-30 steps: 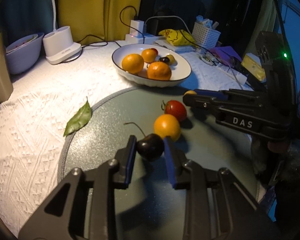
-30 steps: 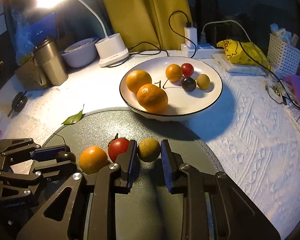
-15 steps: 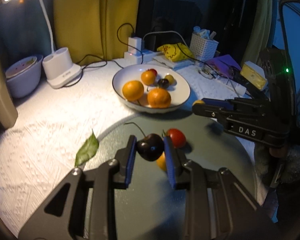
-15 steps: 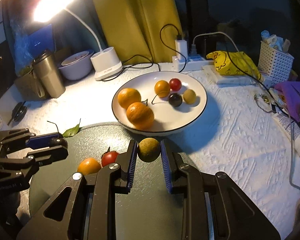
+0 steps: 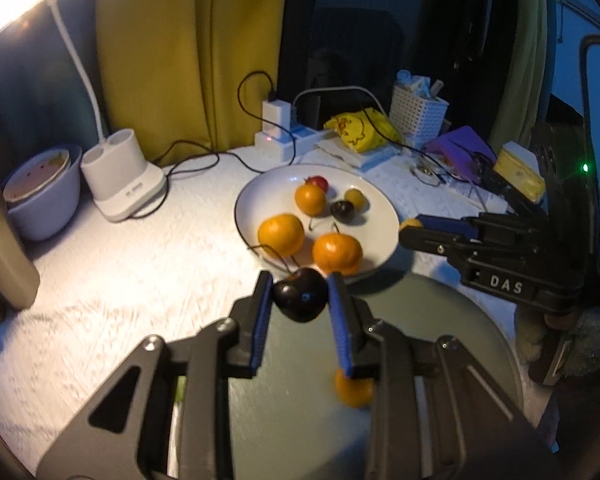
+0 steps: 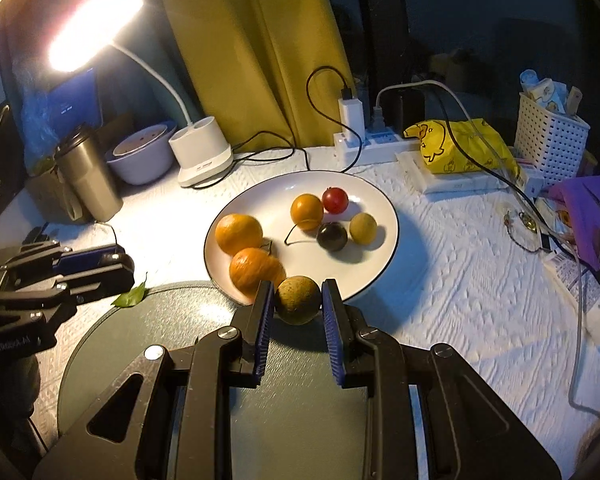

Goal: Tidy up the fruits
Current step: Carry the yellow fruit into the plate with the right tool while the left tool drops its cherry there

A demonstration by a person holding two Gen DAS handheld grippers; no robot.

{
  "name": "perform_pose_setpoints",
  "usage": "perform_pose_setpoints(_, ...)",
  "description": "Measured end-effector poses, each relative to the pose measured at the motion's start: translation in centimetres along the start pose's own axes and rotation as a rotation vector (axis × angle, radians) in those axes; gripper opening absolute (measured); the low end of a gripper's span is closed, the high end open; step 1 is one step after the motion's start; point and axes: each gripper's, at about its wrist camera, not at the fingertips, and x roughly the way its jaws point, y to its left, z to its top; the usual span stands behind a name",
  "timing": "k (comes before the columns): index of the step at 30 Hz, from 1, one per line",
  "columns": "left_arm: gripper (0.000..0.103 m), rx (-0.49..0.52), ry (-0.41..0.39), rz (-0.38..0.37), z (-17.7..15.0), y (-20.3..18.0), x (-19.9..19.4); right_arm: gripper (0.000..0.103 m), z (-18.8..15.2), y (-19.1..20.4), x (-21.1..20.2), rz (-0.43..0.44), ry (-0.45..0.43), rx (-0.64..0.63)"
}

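Observation:
My left gripper (image 5: 300, 294) is shut on a dark cherry (image 5: 300, 295) with a long stem, held in the air over the near rim of the white plate (image 5: 384, 204). My right gripper (image 6: 298, 300) is shut on a small brownish-green round fruit (image 6: 298, 299), also lifted near the white plate (image 6: 386, 208). On the plate lie two tangerines (image 6: 238, 234), a small orange fruit (image 6: 307, 208), a red tomato (image 6: 335, 200), a dark cherry (image 6: 332, 237) and a yellow-green fruit (image 6: 363, 229). One small orange fruit (image 5: 354, 390) stays on the grey-green round mat (image 5: 300, 420), partly hidden behind my left finger.
A white lamp base (image 6: 202, 156), a lilac bowl (image 6: 142, 158) and a steel tumbler (image 6: 88, 178) stand at the back left. A power strip with cables (image 6: 374, 136), a yellow bag (image 6: 458, 146) and a white basket (image 6: 550, 140) line the back right. A green leaf (image 6: 131, 297) lies by the mat.
Both grippers rose from the mat and moved toward the plate, each carrying its fruit. The red tomato on the mat has dropped out of both views.

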Motion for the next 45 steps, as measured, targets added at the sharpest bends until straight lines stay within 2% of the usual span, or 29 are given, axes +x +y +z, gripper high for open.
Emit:
perform_pose_setpoints(19, 0.029, -0.020, 0.008, -0.014, 5.0, 2.3, 7.2, 0.026, 1.7, -3.2, 4.2, -0.005, 0.013, 0.029)
perform_pose_setpoints(30, 0.030, -0.066, 0.040, -0.015, 5.9, 3.8, 10.2, 0.027, 1.8, -4.2, 5.8, -0.022, 0.027, 0.036)
perform_pose_setpoints(32, 0.033, -0.069, 0.044, -0.019, 5.9, 3.9, 10.3, 0.027, 1.8, -4.3, 5.8, -0.024, 0.025, 0.038)
perform_pose_setpoints(35, 0.047, -0.076, 0.030, -0.020, 5.8, 4.0, 9.9, 0.027, 1.9, -4.2, 5.7, -0.032, 0.022, 0.034)
perform_pose_setpoints(45, 0.047, -0.058, -0.025, -0.011, 5.5, 3.0, 5.7, 0.027, 1.7, -3.0, 3.5, -0.052, -0.002, 0.031)
